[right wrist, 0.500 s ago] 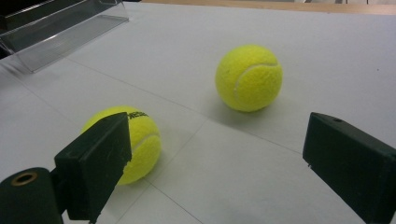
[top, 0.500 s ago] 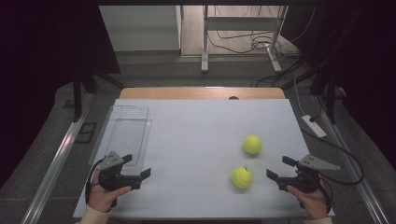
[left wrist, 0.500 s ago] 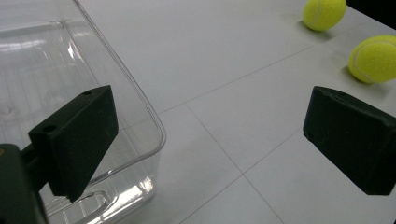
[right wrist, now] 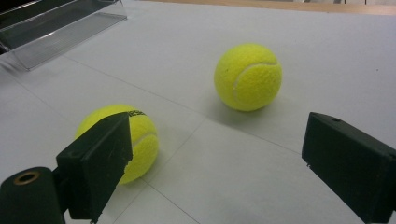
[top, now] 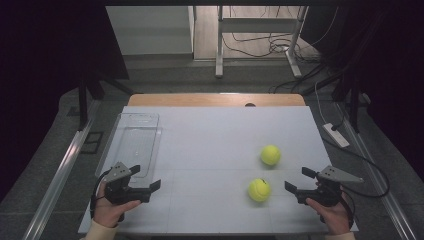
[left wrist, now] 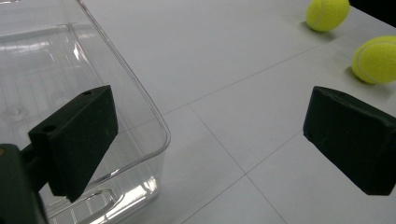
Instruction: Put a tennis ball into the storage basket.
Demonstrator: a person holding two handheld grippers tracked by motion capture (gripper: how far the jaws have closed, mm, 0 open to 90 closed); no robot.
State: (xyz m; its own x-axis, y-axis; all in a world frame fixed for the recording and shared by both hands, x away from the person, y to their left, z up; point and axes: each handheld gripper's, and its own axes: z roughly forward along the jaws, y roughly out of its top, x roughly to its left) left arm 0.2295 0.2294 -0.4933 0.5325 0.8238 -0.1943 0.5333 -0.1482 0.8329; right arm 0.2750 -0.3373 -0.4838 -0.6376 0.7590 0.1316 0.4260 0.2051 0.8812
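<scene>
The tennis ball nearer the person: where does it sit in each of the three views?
High view: nearer tennis ball lies low, right of centre, just left of the right gripper.
Left gripper view: at the right edge, upper part.
Right gripper view: lower left, behind the left-hand jaw.
Shared landmark: the clear plastic tray.

High view overlooks the table [top: 210, 130]; tool views, close and low, share it.
</scene>
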